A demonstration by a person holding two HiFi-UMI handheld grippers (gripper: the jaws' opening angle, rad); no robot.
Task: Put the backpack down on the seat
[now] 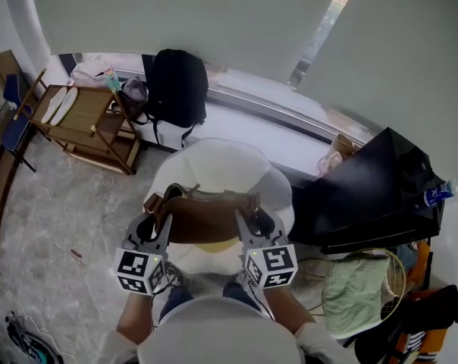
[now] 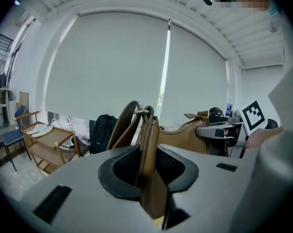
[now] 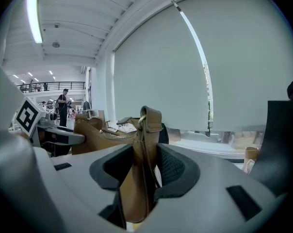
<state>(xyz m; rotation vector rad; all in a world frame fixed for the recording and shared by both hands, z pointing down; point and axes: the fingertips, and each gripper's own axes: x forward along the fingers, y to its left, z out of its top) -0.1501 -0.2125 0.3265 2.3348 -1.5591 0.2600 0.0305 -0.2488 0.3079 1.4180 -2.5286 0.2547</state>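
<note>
**Two grippers, one brown bag, held over the white seat**

There are two grippers and one brown leather bag (image 1: 202, 220) slung between them. The left gripper (image 1: 155, 218) has its jaws closed on the bag's left end, where the strap meets a metal ring; the left gripper view shows the leather pinched upright between the dark pads (image 2: 124, 166). The right gripper (image 1: 252, 221) is clamped the same way on the right end, jaws set a little wider around the folded leather and strap tab. Both are held side by side, pointing away from the person and tipped slightly downward, marker cubes nearest the body, with a pale sleeve behind each.

Directly beneath and just beyond the grippers is one round white seat (image 1: 214, 161). The bag hangs over its near half — whether it touches the cushion cannot be told.

Farther beyond the grippers, one black backpack (image 1: 176, 88) stands upright on the window ledge, against the drawn roller blinds. Off to the left gripper's side is one wooden chair (image 1: 85, 123) on the marbled floor. To the right gripper's side sits one black table (image 1: 369, 196), with a blue bottle (image 1: 438, 195) at its far corner and a green cloth (image 1: 353, 290) below it.
</note>
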